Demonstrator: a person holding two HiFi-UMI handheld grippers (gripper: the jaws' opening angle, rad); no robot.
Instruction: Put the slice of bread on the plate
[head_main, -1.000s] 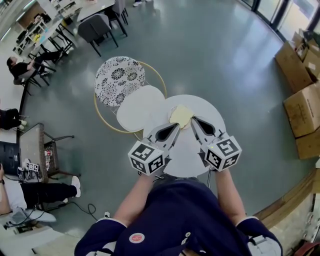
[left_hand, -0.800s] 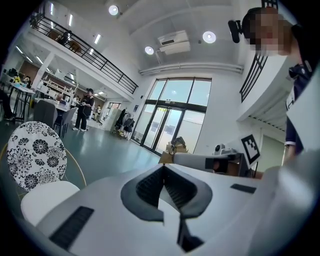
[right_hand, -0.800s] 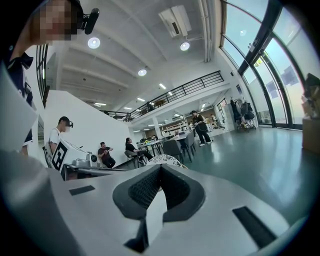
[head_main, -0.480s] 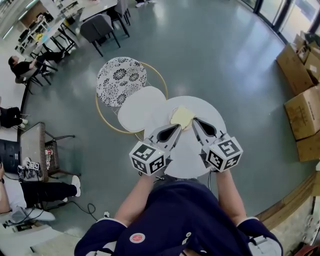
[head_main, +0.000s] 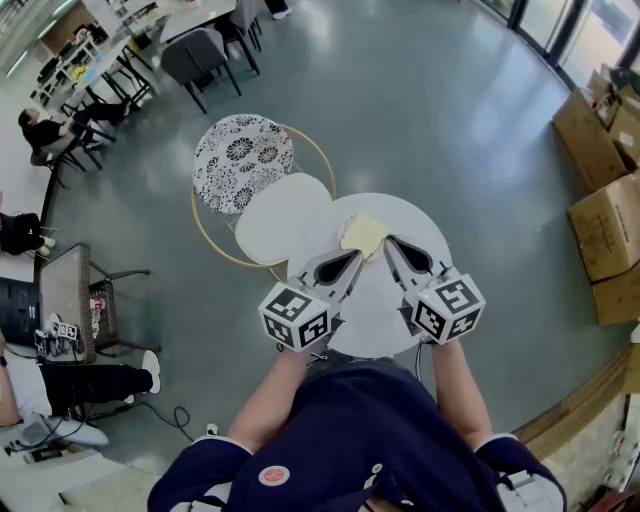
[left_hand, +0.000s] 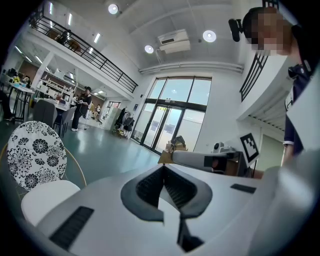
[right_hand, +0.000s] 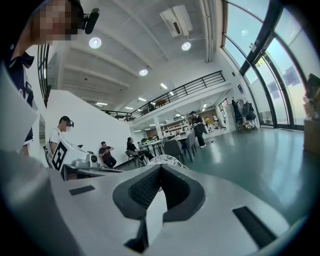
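Observation:
A pale yellow slice of bread (head_main: 363, 234) lies on the far part of a round white table (head_main: 372, 320). I cannot make out a separate plate on the white top. My left gripper (head_main: 355, 257) points at the bread's near left edge, its jaws shut and empty (left_hand: 163, 166). From the near right, the right gripper (head_main: 386, 241) points at the bread, its jaws likewise shut with nothing in them (right_hand: 160, 167). Both tips hover close to the slice; touching cannot be told. The bread is hidden in both gripper views.
A chair with a black-and-white patterned back (head_main: 240, 160), a white seat (head_main: 283, 217) and a gold frame stands against the table's far left. Cardboard boxes (head_main: 605, 215) are stacked at the right. Desks, chairs and seated people (head_main: 40, 135) fill the far left.

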